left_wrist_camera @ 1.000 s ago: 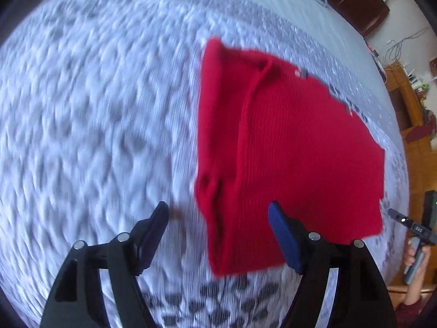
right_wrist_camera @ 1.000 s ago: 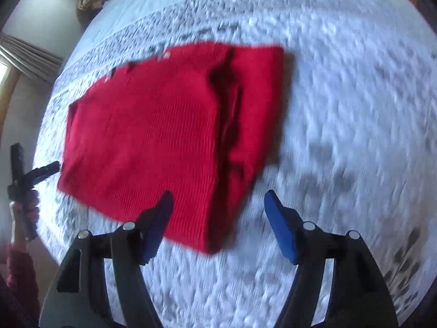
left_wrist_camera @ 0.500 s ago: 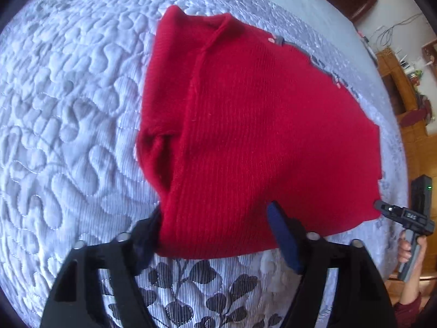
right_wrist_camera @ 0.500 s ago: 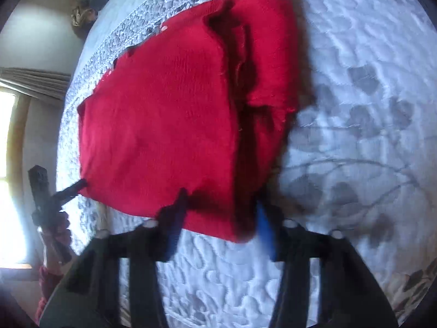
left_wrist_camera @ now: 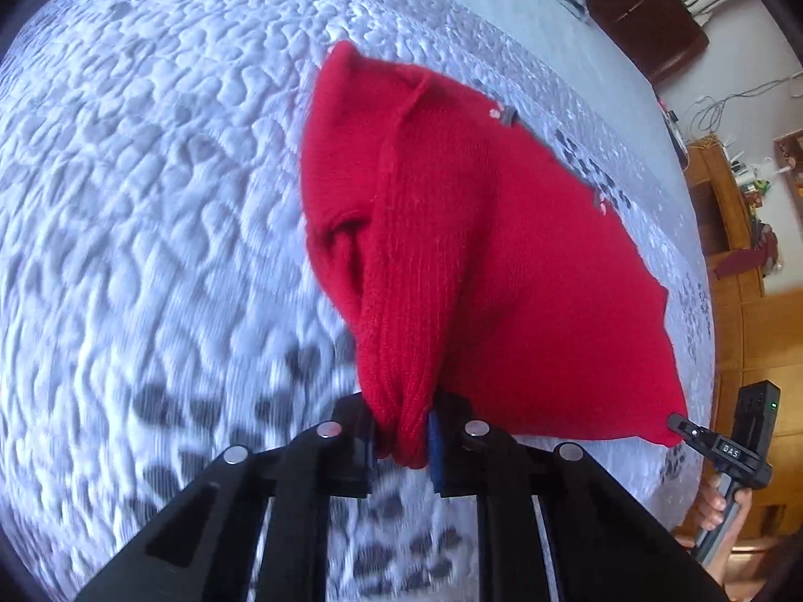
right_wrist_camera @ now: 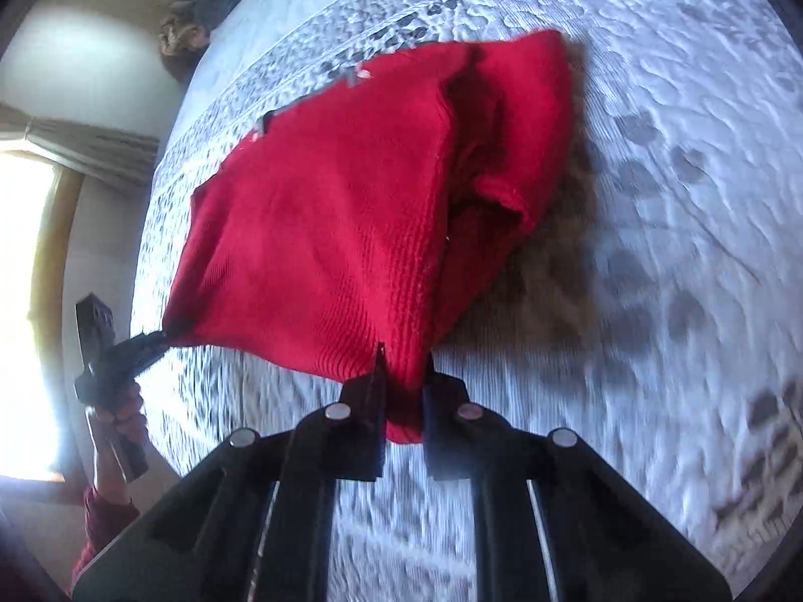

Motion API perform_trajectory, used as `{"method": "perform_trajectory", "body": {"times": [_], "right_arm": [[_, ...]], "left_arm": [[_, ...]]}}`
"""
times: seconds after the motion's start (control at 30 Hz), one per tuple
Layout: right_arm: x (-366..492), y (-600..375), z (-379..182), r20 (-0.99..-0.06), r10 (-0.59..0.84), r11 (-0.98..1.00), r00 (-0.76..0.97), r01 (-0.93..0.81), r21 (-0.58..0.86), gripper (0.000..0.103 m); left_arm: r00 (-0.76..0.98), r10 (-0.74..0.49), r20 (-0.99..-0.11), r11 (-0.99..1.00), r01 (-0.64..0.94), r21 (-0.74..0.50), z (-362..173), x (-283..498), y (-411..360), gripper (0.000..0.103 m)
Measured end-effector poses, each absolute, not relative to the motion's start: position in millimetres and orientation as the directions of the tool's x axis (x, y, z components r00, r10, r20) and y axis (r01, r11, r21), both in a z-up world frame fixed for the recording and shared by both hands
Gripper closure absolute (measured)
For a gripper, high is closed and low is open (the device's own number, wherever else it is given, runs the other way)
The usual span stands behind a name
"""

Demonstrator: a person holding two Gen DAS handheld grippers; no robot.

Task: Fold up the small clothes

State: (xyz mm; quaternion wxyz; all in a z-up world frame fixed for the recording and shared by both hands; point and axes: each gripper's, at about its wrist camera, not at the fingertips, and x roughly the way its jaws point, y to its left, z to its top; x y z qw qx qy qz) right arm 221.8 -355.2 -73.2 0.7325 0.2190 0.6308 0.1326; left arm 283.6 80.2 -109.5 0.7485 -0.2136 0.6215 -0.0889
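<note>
A red knitted garment [left_wrist_camera: 527, 261] lies folded on the quilted bedspread [left_wrist_camera: 150, 210], its near edge lifted off the cover. My left gripper [left_wrist_camera: 401, 434] is closing, and its pads pinch the bunched near-left corner. In the right wrist view my right gripper [right_wrist_camera: 404, 396] is closing too, with the near-right corner of the garment [right_wrist_camera: 326, 210] squeezed between its pads. Each view also shows the other gripper at the far near corner: the right gripper [left_wrist_camera: 677, 422] and the left gripper [right_wrist_camera: 153, 340], both clamped on red cloth. The fabric hangs taut between them.
The bedspread [right_wrist_camera: 677, 200] has a dark leaf print near its front edge. A brown headboard [left_wrist_camera: 647, 20] and wooden furniture [left_wrist_camera: 727, 261] stand to the right. A bright window [right_wrist_camera: 25, 301] and a heap of clothes [right_wrist_camera: 201, 20] lie to the left. A person's hand [left_wrist_camera: 712, 501] holds the handle.
Both grippers went from wide open over the near corners to clamped on them. The near edge of the red garment has come up off the bedspread.
</note>
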Motion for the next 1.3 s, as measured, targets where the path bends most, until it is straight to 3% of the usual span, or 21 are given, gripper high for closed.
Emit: {"method": "perform_trajectory", "body": {"times": [0.5, 0.8, 0.9, 0.97, 1.03, 1.07, 1.17, 1.3], "right_arm": [[35.0, -371.4, -55.1, -0.868, 0.483, 0.873, 0.116, 0.02, 0.488, 0.093], [27.5, -351.2, -116.5, -0.945, 0.317, 0.947, 0.085, 0.026, 0.32, 0.09], [26.5, -351.2, -111.4, -0.94, 0.326, 0.943, 0.098, 0.029, 0.33, 0.089], [19.9, -357.4, -102.7, -0.94, 0.324, 0.945, 0.105, 0.018, 0.327, 0.076], [15.6, -361.9, -86.5, -0.941, 0.312, 0.949, 0.13, 0.006, 0.315, 0.066], [12.0, -365.2, -83.1, -0.939, 0.314, 0.948, 0.139, 0.001, 0.317, 0.066], [25.3, -361.0, -55.9, -0.925, 0.325, 0.945, 0.197, -0.033, 0.325, 0.066], [61.8, -365.1, -24.9, -0.899, 0.347, 0.937, 0.266, -0.063, 0.343, 0.066]], "left_arm": [[0.163, -0.453, -0.876, 0.882, -0.064, -0.468, -82.2, 95.7, 81.9, 0.087], [0.186, -0.385, -0.904, 0.911, -0.077, -0.404, -130.2, 73.5, 77.1, 0.085], [0.211, -0.362, -0.908, 0.927, -0.018, -0.374, -121.9, 66.6, 72.9, 0.081], [0.208, -0.345, -0.915, 0.936, 0.005, -0.352, -113.5, 65.6, 72.9, 0.073], [0.218, -0.31, -0.925, 0.949, 0.008, -0.316, -103.8, 67.1, 78.6, 0.057], [0.234, -0.285, -0.93, 0.956, 0.004, -0.292, -97.7, 66.1, 83.3, 0.054], [0.332, -0.205, -0.921, 0.977, 0.019, -0.21, -64.5, 73.0, 99.3, 0.053], [0.38, -0.209, -0.901, 0.978, 0.055, -0.204, -41.3, 116.8, 90.7, 0.053]]}}
